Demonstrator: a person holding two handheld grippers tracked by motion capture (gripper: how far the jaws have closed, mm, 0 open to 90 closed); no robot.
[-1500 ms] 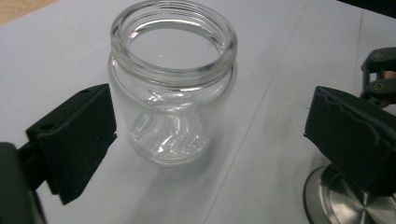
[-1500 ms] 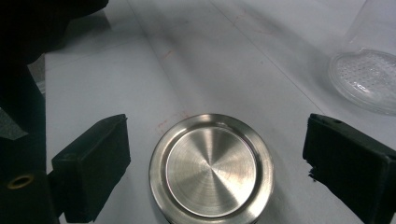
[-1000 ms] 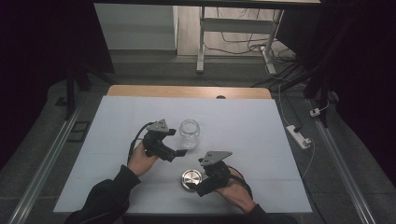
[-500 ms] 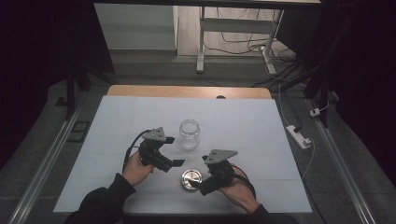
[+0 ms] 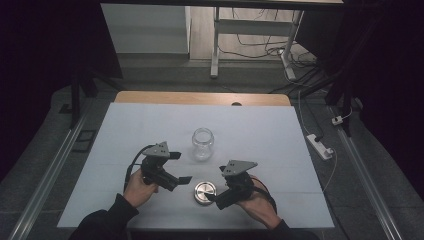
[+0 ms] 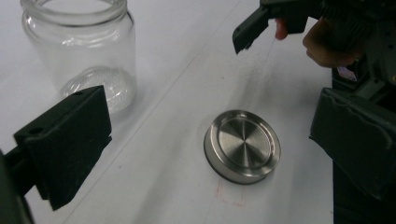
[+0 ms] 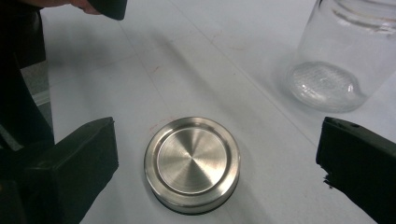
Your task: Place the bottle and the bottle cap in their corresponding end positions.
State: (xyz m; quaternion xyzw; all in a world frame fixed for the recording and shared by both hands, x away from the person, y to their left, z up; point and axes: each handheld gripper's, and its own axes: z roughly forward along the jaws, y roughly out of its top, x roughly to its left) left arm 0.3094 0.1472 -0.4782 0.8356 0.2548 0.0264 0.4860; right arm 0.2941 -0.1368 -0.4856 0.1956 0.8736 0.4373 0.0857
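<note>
Jaws of the right gripper point(image 7: 217, 154) are seen spread wide in the right gripper view, having just been opening, with nothing pinched; the round brushed-metal lid point(image 7: 192, 163) lies flat on the table between them, clear of both black pads. Jaws of the left gripper point(image 6: 210, 149) are likewise held wide apart in the left gripper view, and the same lid point(image 6: 242, 145) is seen lying ahead of them, untouched, nearer the right-hand jaw of that view. In the high view the lid point(image 5: 204, 192) is shown resting near the front edge of the white table top point(image 5: 280, 150), just between the left gripper point(image 5: 182, 167) and the right gripper point(image 5: 212, 197), each held in one of the person's hands. Behind the lid, and a little apart from it, the clear, empty glass jar point(image 5: 202, 144) is seen standing upright with its mouth open; it appears at upper left in the left gripper view point(image 6: 81, 51) and at upper right in the right gripper view point(image 7: 345, 56). Beyond the table, a white power strip point(image 5: 320, 146) is seen lying on the grey floor at the right.
</note>
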